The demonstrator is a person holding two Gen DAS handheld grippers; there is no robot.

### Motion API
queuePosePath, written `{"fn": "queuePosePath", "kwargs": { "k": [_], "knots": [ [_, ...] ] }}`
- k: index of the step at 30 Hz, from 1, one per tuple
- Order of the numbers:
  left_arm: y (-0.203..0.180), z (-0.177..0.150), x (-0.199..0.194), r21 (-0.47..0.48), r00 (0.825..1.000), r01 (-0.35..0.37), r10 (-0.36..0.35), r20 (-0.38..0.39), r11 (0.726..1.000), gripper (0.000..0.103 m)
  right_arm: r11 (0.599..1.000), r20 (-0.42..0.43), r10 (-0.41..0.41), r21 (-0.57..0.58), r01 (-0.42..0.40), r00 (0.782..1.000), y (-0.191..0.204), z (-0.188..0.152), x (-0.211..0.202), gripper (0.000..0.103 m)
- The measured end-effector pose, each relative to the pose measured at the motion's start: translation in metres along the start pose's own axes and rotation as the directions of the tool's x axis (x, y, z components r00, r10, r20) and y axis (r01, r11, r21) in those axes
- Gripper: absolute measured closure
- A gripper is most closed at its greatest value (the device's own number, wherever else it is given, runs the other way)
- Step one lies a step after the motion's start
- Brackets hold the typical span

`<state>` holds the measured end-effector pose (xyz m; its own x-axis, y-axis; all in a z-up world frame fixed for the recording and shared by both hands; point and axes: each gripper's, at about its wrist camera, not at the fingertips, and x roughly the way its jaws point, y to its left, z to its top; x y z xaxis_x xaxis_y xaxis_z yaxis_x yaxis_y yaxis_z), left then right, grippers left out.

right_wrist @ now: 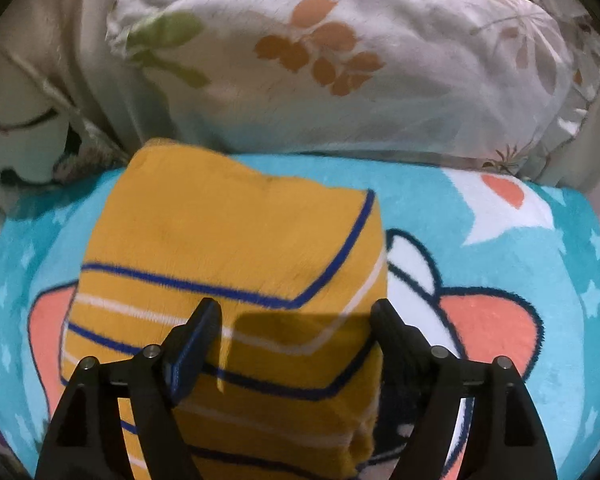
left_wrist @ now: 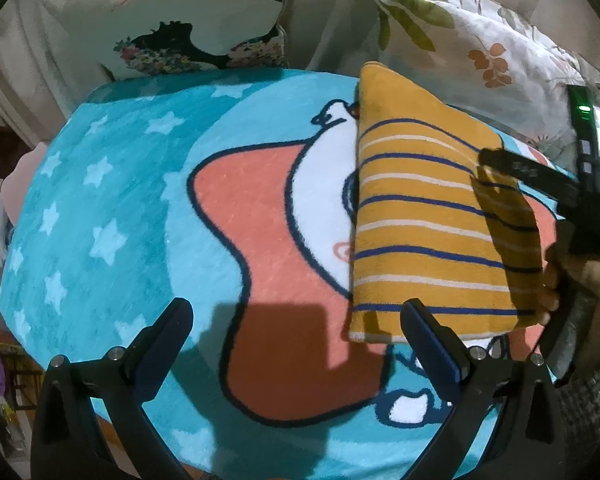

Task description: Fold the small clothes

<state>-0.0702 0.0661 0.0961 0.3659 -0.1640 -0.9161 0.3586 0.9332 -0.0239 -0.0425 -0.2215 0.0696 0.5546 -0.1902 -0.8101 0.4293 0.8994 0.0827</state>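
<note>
A folded yellow garment [right_wrist: 236, 280] with blue and white stripes lies on the turquoise cartoon blanket [right_wrist: 500, 280]. The right gripper [right_wrist: 296, 312] hangs over the garment's near part, jaws spread wide and not pressing it. Beyond the garment's far edge rests a white pillow [right_wrist: 340, 60] printed with orange and green leaves.

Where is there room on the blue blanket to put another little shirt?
The widest free patch is the starry blue blanket, left of the folded yellow striped garment and below the printed pillow. A smaller patch lies right of the garment, below the leaf-print pillow. It is crowded at the garment, where the right gripper hovers with open fingers.
</note>
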Motion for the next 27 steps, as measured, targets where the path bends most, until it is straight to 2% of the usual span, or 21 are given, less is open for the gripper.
{"fn": "queuePosePath", "kwargs": {
  "k": [4, 8, 13, 18, 27],
  "knots": [
    [-0.002, -0.003, 0.001, -0.003, 1.0, 0.01, -0.01, -0.007, 1.0, 0.0, 1.0, 0.06, -0.001, 0.0, 0.001, 0.998, -0.007, -0.011, -0.03, 0.021],
    [-0.01, -0.005, -0.001, 0.016, 1.0, 0.022, -0.022, -0.006, 1.0, 0.0, 1.0, 0.081, -0.014, -0.018, 0.016, 0.997, -0.014, -0.033, -0.052, 0.02],
    [-0.025, -0.008, -0.006, 0.055, 0.999, 0.04, -0.04, 0.006, 0.998, 0.0, 0.995, 0.095, -0.061, -0.07, 0.068, 0.994, -0.02, -0.065, -0.073, 0.02],
    [-0.04, -0.01, -0.014, 0.099, 0.998, 0.061, -0.064, 0.024, 0.993, 0.0, 0.982, 0.115, -0.14, -0.108, 0.152, 0.983, -0.023, -0.096, -0.092, 0.02],
    [-0.05, -0.016, -0.022, 0.145, 0.996, 0.084, -0.088, 0.026, 0.986, 0.0, 0.979, 0.139, -0.158, -0.103, 0.173, 0.978, -0.023, -0.114, -0.111, 0.02]
  ]
}}
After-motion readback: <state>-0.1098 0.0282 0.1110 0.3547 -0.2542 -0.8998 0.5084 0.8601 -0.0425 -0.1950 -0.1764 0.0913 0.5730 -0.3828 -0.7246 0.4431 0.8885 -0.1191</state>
